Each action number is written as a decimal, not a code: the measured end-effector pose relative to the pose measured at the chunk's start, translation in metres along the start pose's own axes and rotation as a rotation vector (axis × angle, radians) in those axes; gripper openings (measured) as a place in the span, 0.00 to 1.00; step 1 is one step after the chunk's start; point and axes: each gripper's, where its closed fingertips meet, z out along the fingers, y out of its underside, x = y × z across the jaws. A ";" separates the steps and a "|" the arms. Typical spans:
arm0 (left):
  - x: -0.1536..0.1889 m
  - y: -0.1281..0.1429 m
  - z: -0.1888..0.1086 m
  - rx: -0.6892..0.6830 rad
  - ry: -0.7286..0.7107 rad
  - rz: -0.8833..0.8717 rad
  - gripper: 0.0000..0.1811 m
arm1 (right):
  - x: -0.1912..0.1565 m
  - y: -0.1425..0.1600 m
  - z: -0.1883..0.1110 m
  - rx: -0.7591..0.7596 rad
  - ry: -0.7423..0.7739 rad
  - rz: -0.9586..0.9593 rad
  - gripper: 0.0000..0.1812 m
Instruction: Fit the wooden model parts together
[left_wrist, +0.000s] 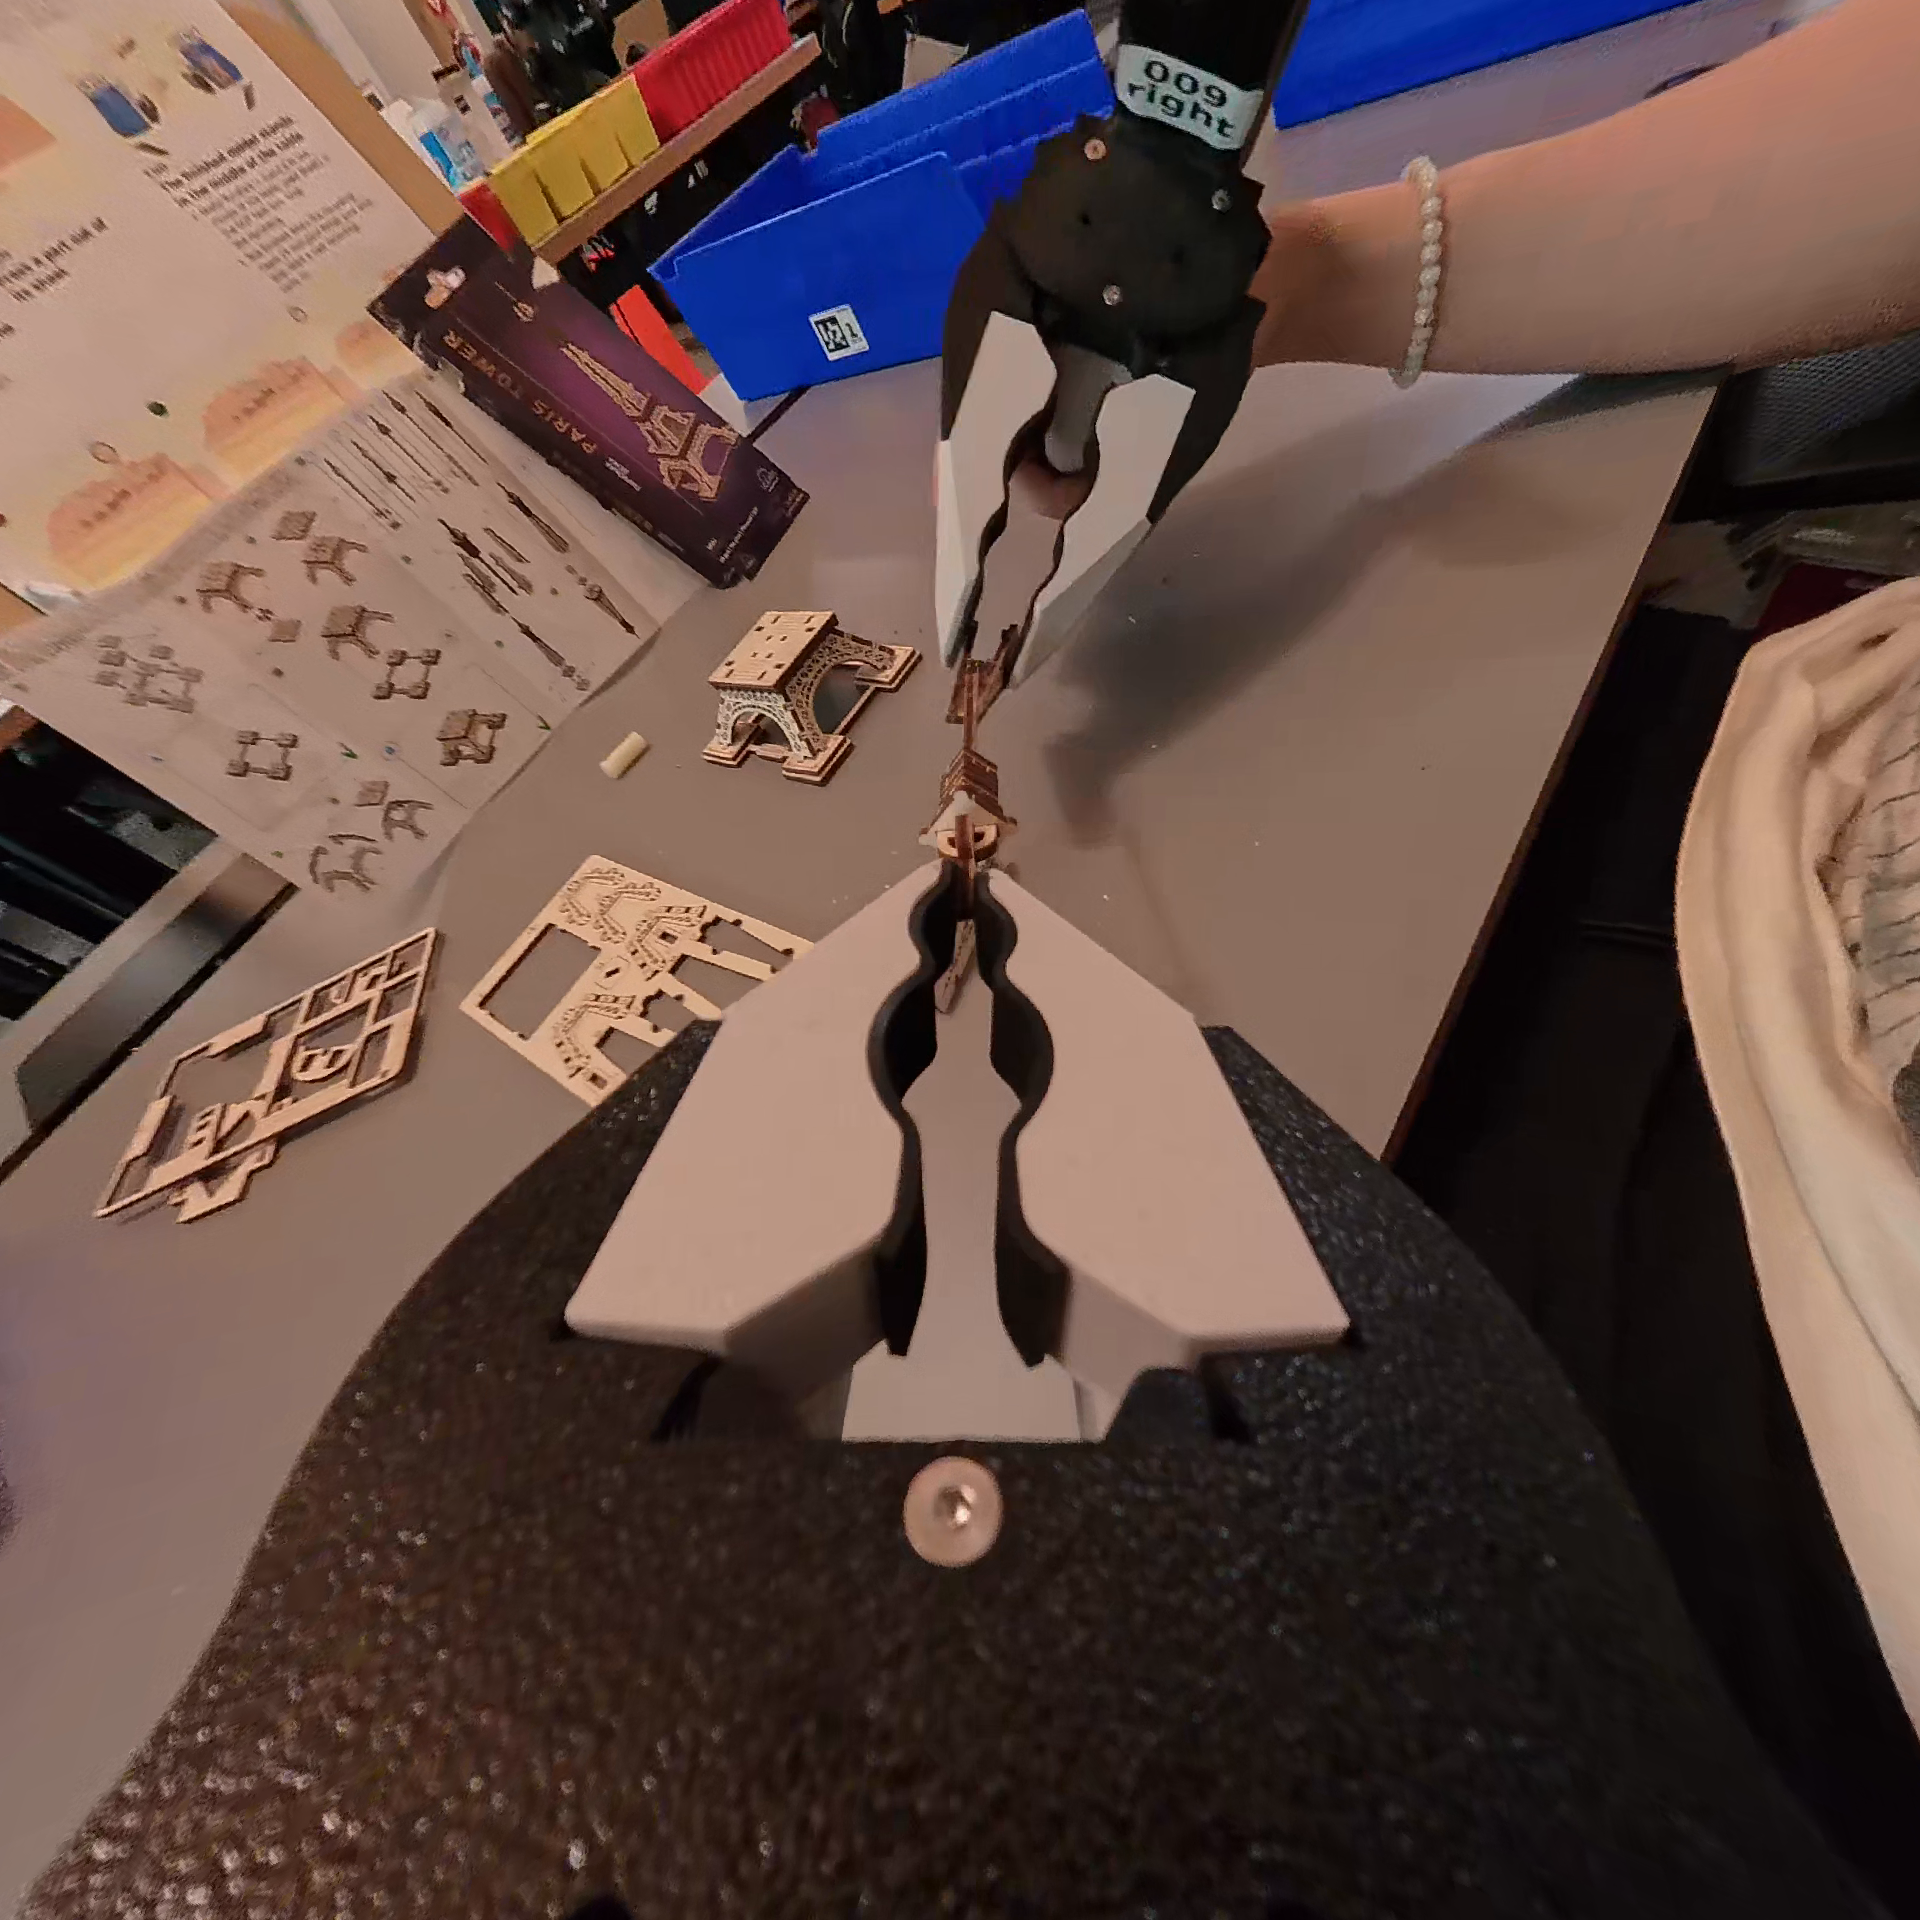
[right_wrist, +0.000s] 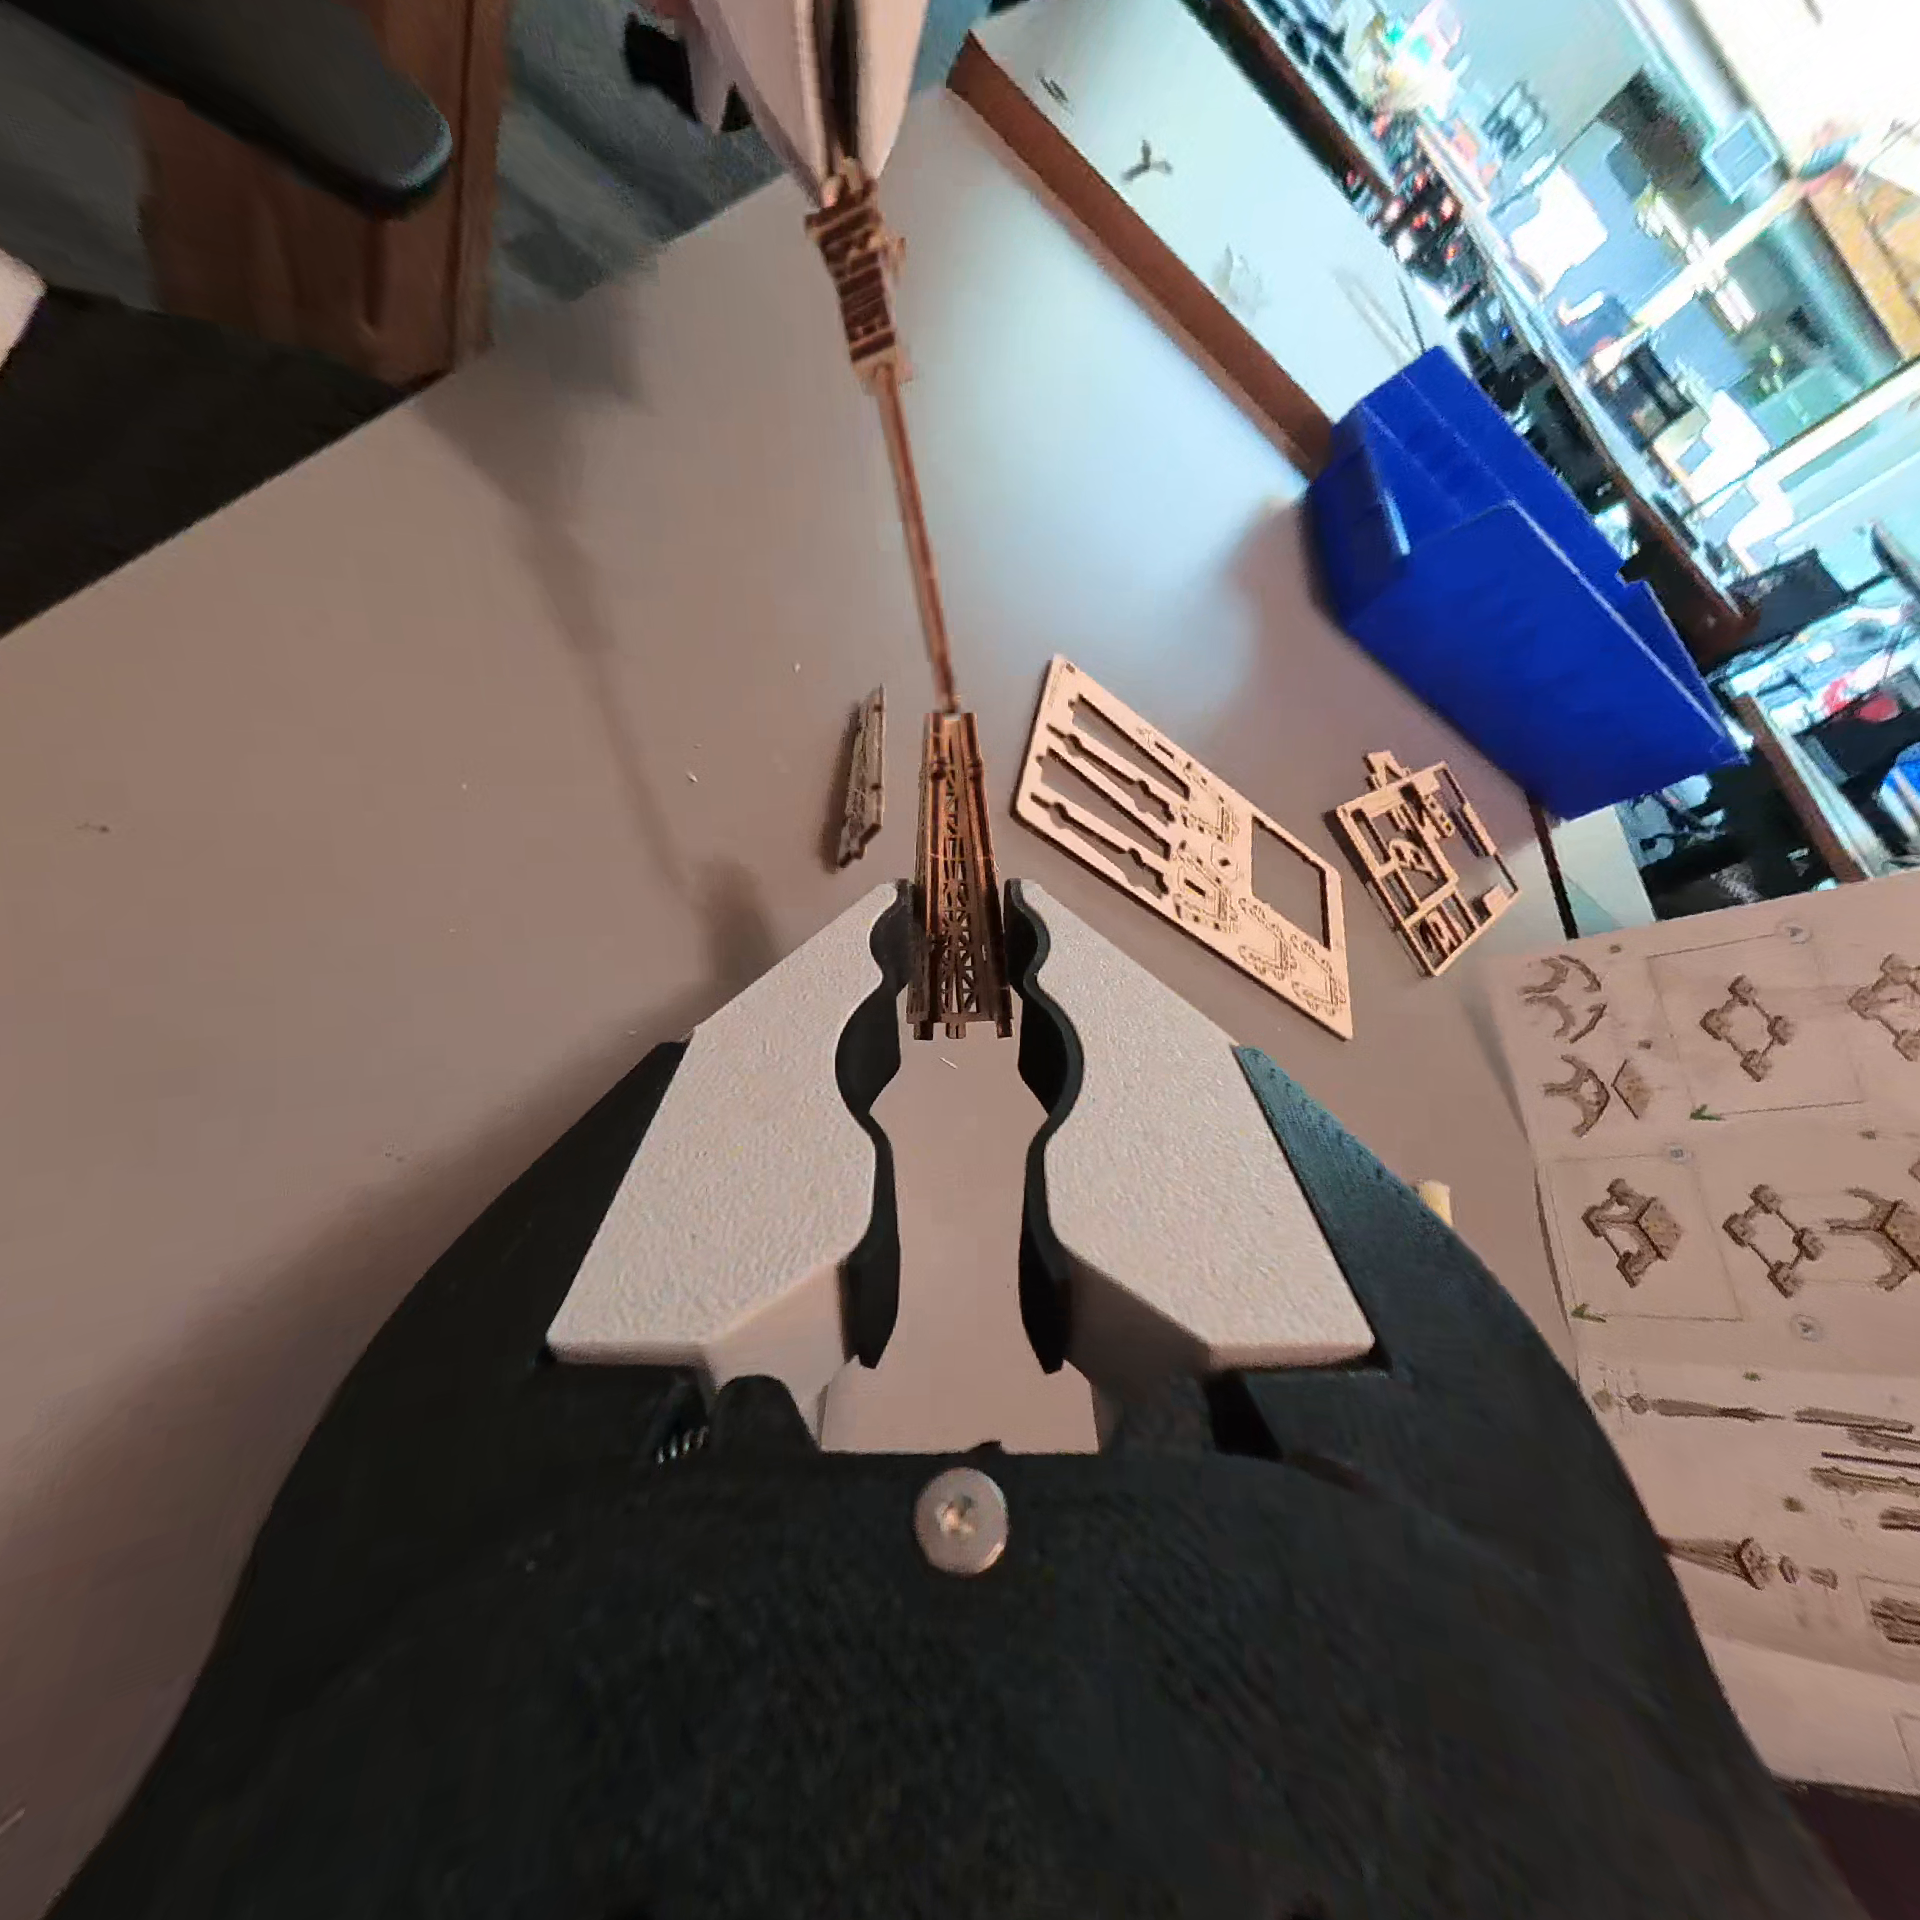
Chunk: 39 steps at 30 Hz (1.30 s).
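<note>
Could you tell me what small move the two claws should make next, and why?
Probably ease the left claw toward the right claw along the shared line. The left is shut on the spire, whose thin tip meets the top of the tower section gripped by the right, so it looks aligned but barely seated.

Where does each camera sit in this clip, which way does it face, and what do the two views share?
Left wrist view: sits on the left gripper, faces across the table toward the right gripper, tower base and blue bin; shows a forearm.
Right wrist view: sits on the right gripper, faces the left gripper over the part sheets; no arm shows.
Shared: both jaws shut on one thin wooden spire assembly, plus the instruction sheet.
</note>
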 end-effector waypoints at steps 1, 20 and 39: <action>-0.001 -0.002 -0.003 -0.005 -0.002 0.010 0.00 | -0.002 -0.002 0.000 0.015 0.007 -0.016 0.08; 0.006 -0.006 -0.017 -0.103 0.016 0.079 0.00 | -0.010 -0.014 -0.003 0.080 0.023 -0.006 0.08; 0.015 -0.001 0.011 -0.041 0.073 0.036 0.00 | -0.017 -0.025 0.007 0.007 0.048 -0.169 0.08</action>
